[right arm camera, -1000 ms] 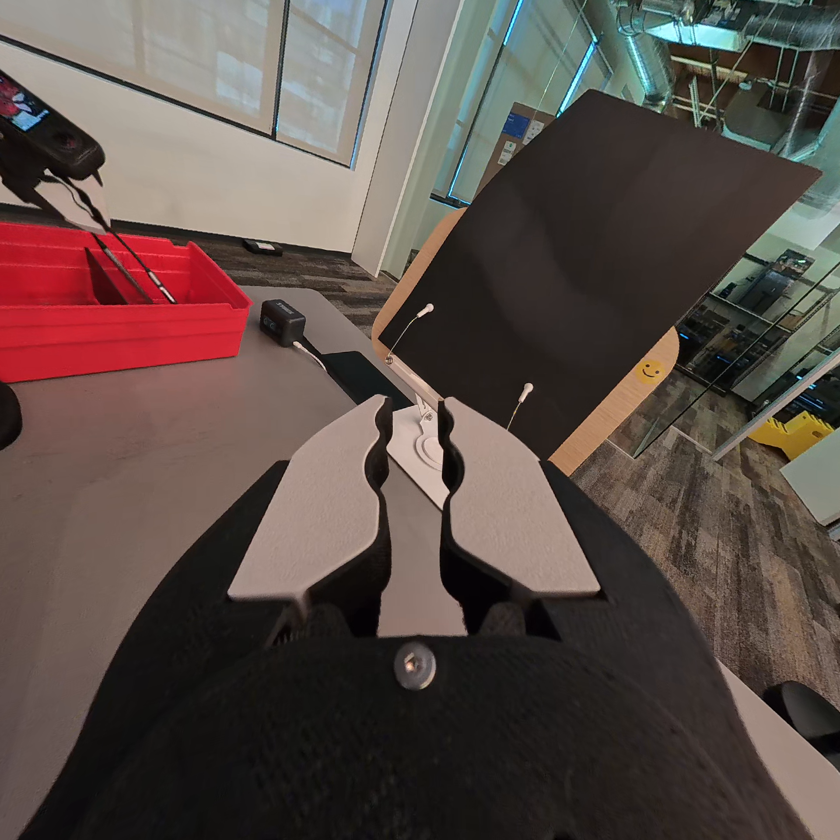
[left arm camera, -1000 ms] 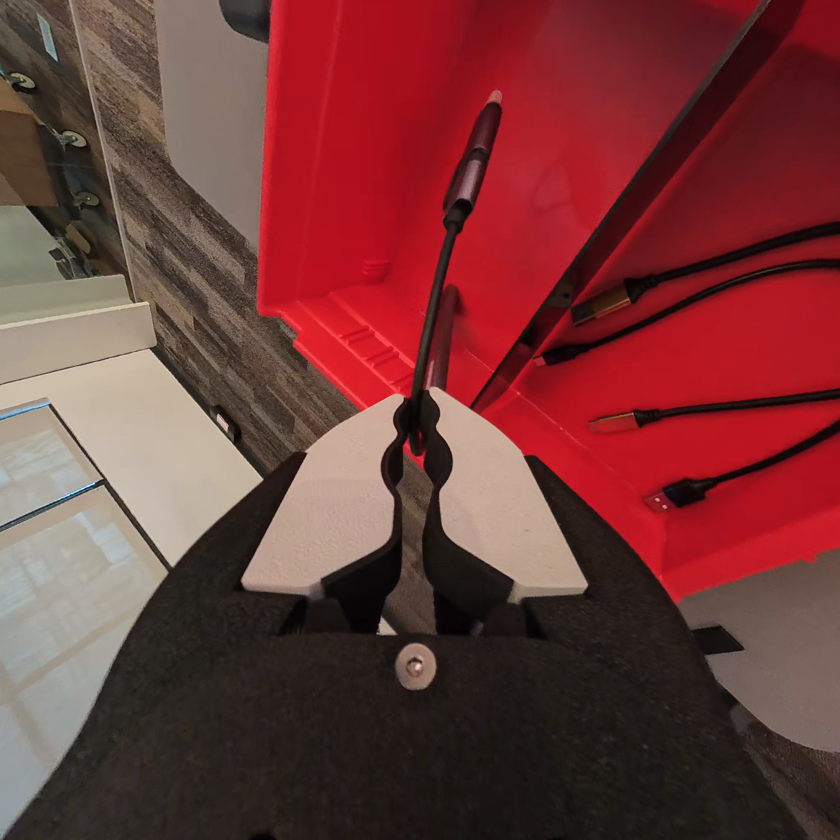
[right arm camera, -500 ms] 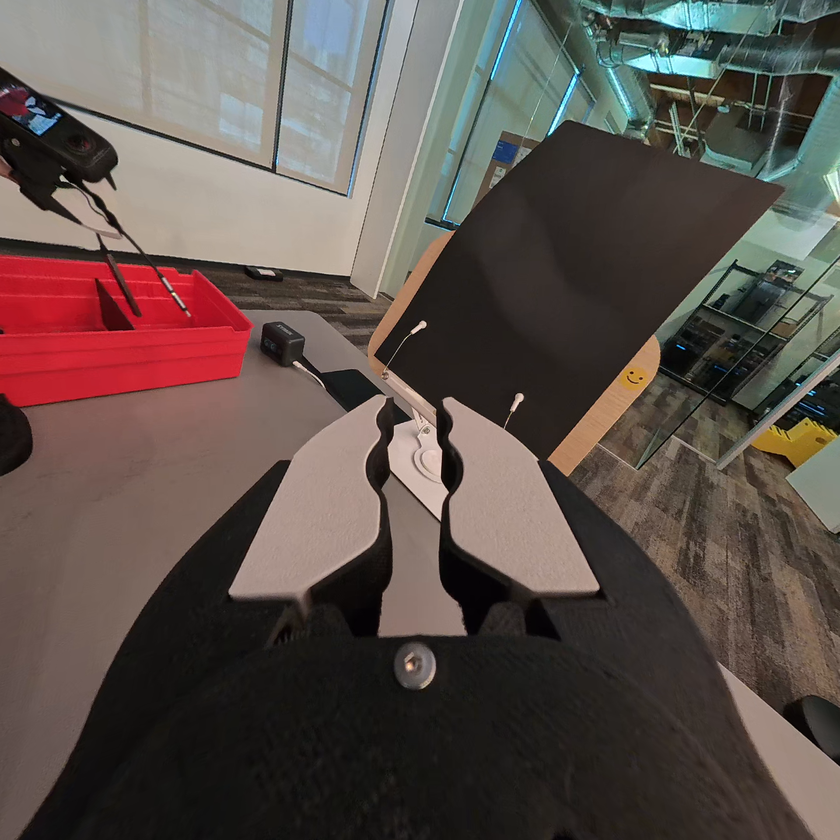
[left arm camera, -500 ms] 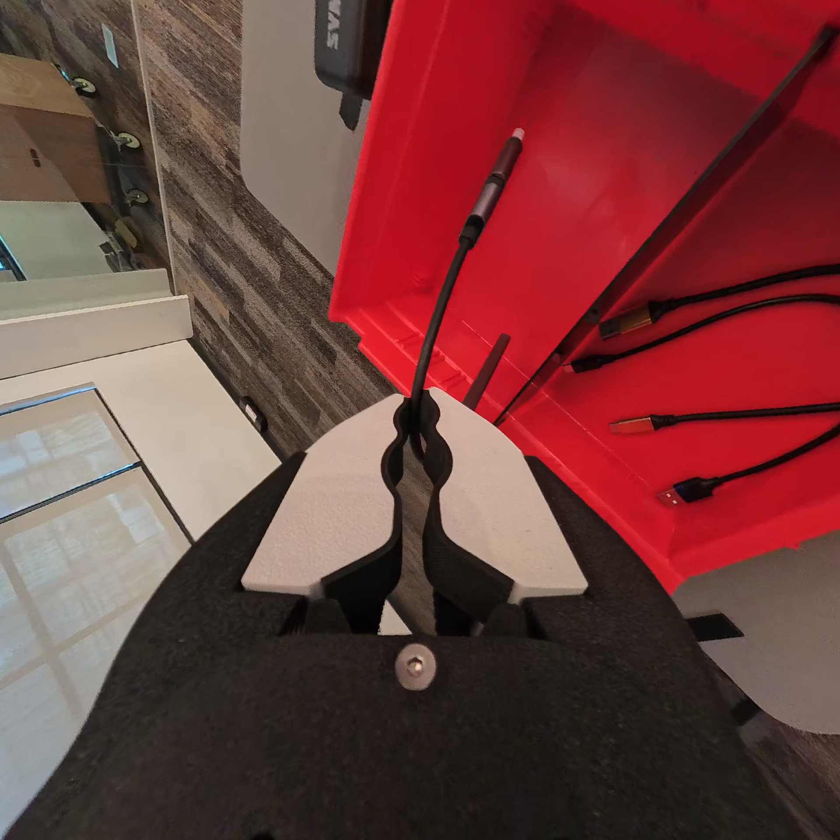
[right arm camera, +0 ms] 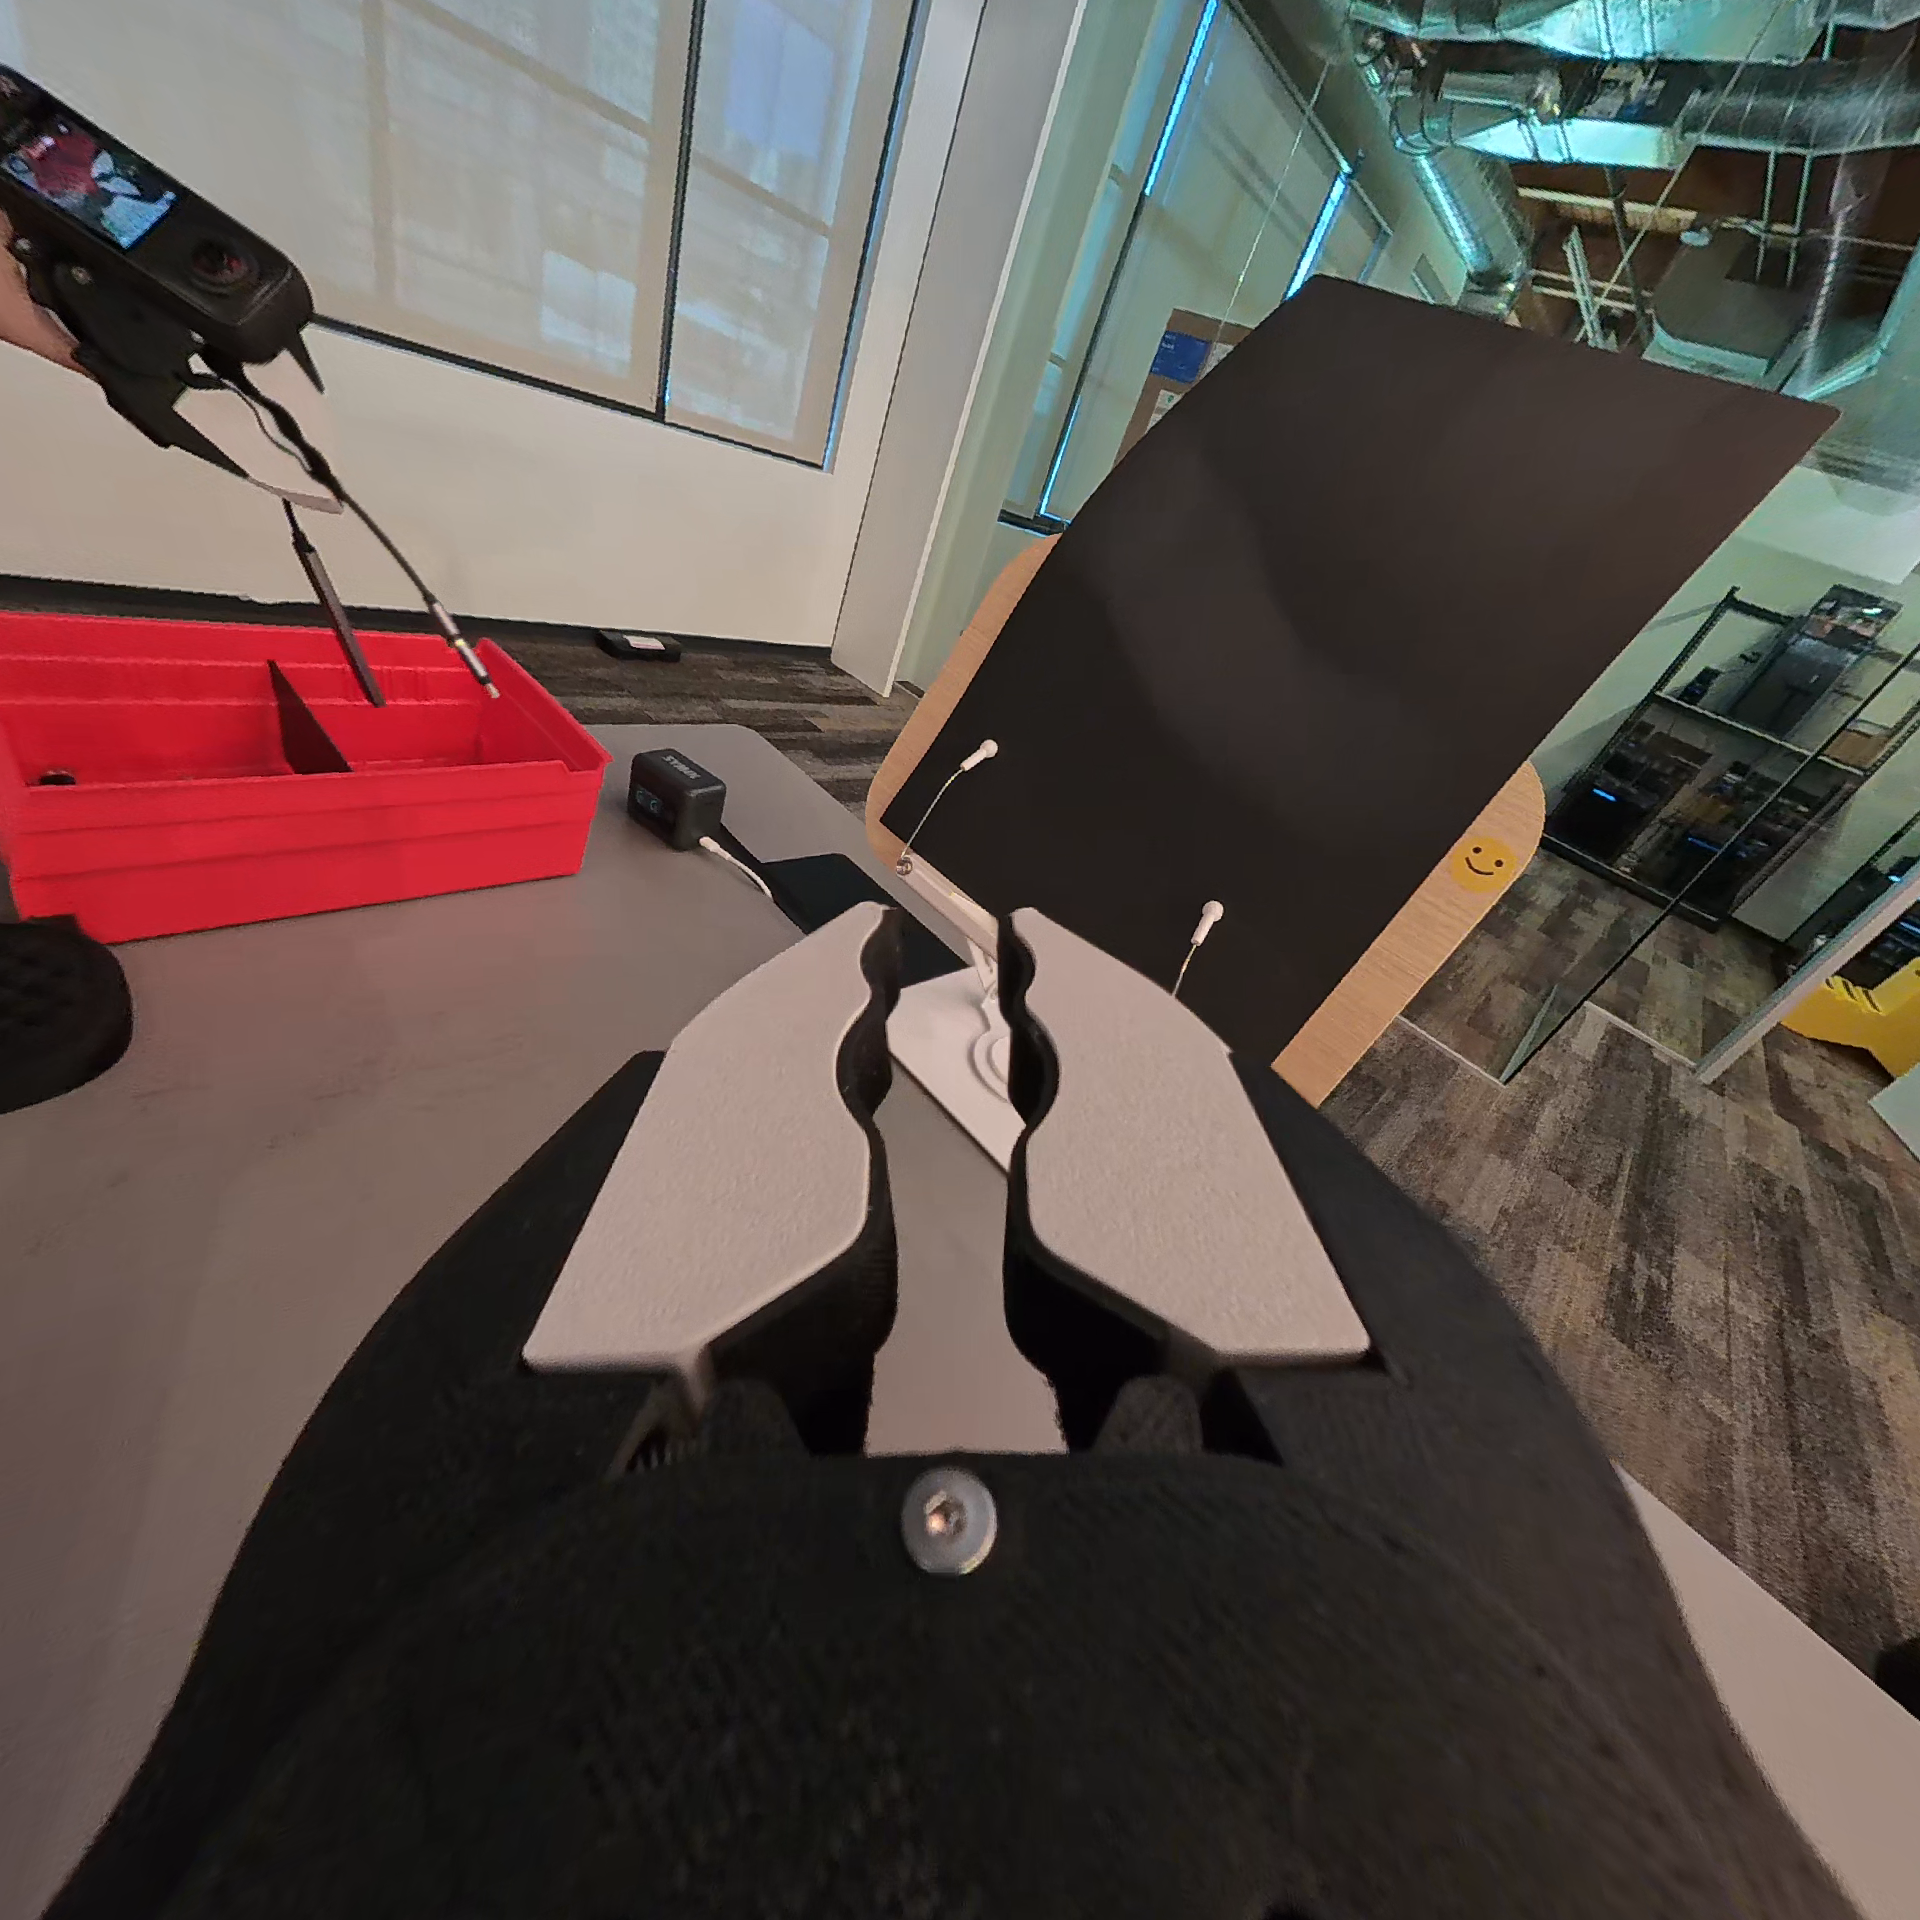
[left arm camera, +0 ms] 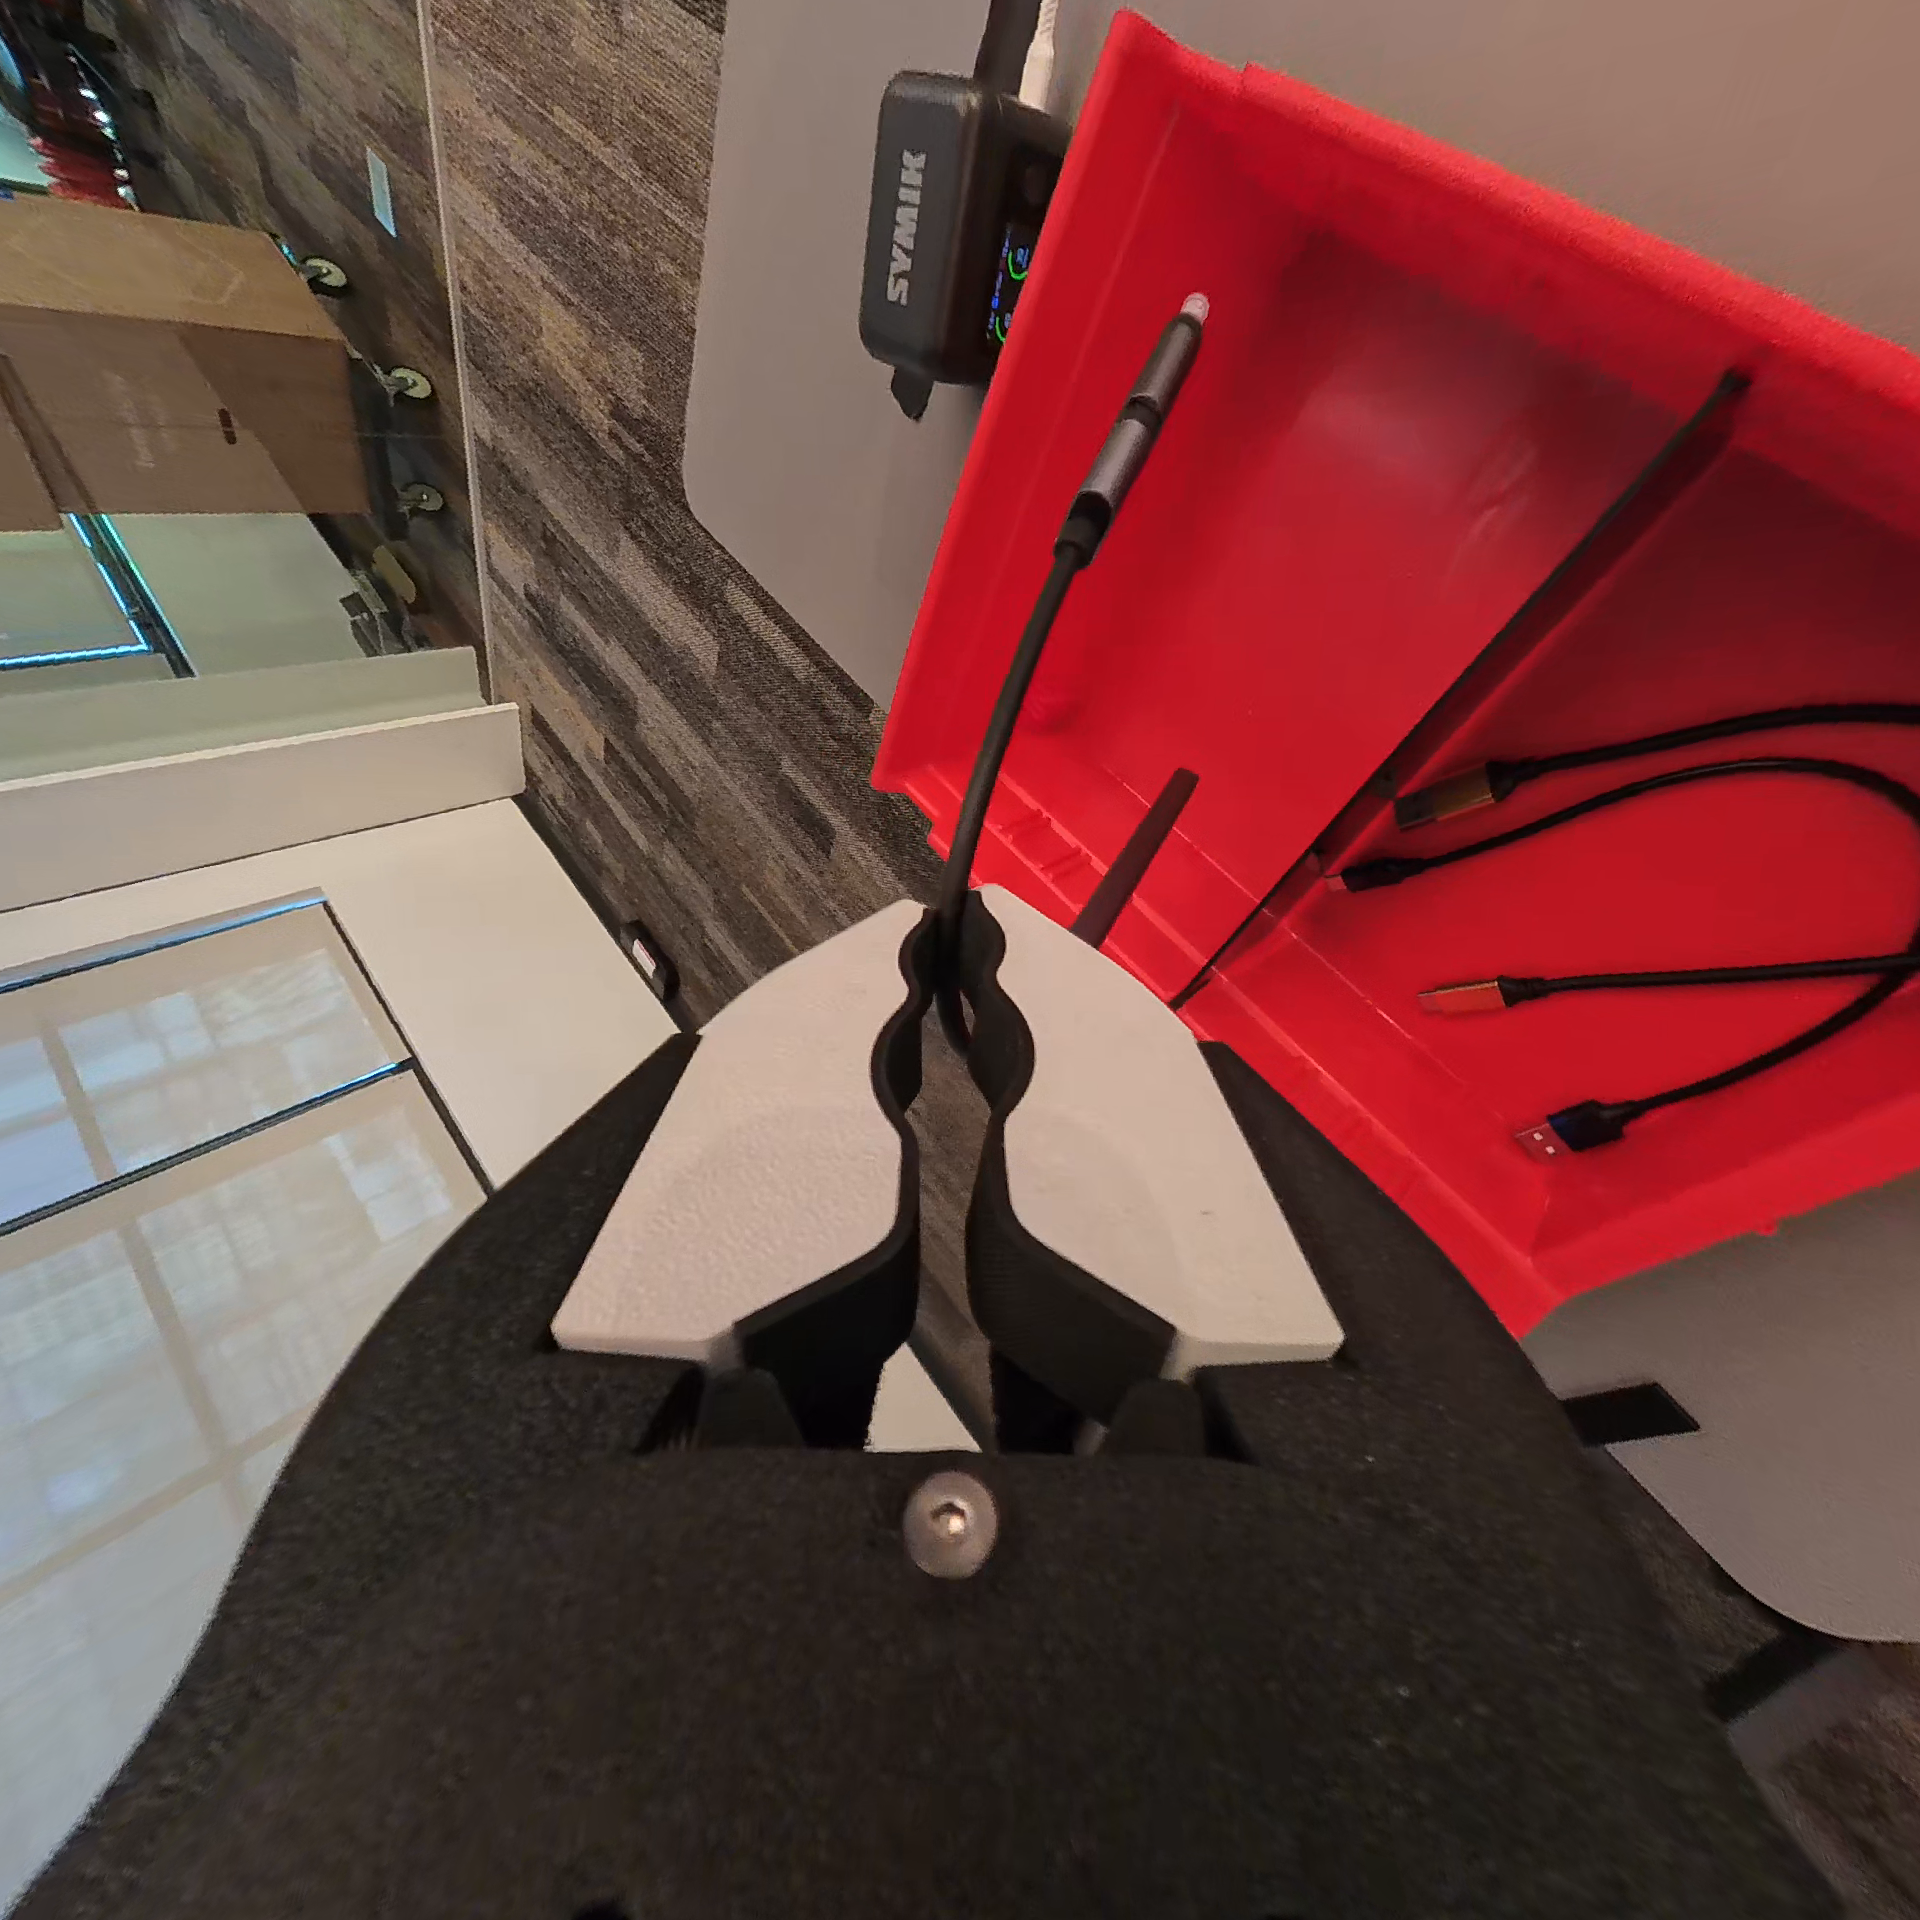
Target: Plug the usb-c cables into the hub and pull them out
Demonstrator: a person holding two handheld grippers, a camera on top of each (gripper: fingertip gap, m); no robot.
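Observation:
My left gripper (left arm camera: pixel 951 925) is shut on a thin black cable (left arm camera: pixel 1013 675) and holds it in the air above the red tray (left arm camera: pixel 1351 156). The cable ends in a grey plug (left arm camera: pixel 1138 416) that points away from me. A slim dark bar (left arm camera: pixel 1138 852), maybe the hub, hangs below the fingers. The right wrist view shows that gripper (right arm camera: pixel 281 457) high at the left, with the bar (right arm camera: pixel 343 623) and the plug (right arm camera: pixel 468 665) dangling over the tray (right arm camera: pixel 312 821). My right gripper (right arm camera: pixel 945 920) is open and empty above the grey table (right arm camera: pixel 312 1091).
Several loose USB cables (left arm camera: pixel 1662 800) lie in the tray's right compartment, behind a black divider (left arm camera: pixel 1507 644). A small black device (left arm camera: pixel 925 229) sits on the table next to the tray. A large black panel (right arm camera: pixel 1351 623) on a white stand (right arm camera: pixel 956 1049) stands ahead of my right gripper. There is about 55 cm between the tips of the two grippers. From my left tips it is roughly 25 cm to the small black device (left arm camera: pixel 925 229); from my right, 60 cm. My right wrist view (right arm camera: pixel 671 770) looks at it from another angle.
My left gripper has risen and pulled back from the tray with the cable still in it, and the bar and plug now hang higher. My right gripper stays open and has barely shifted.

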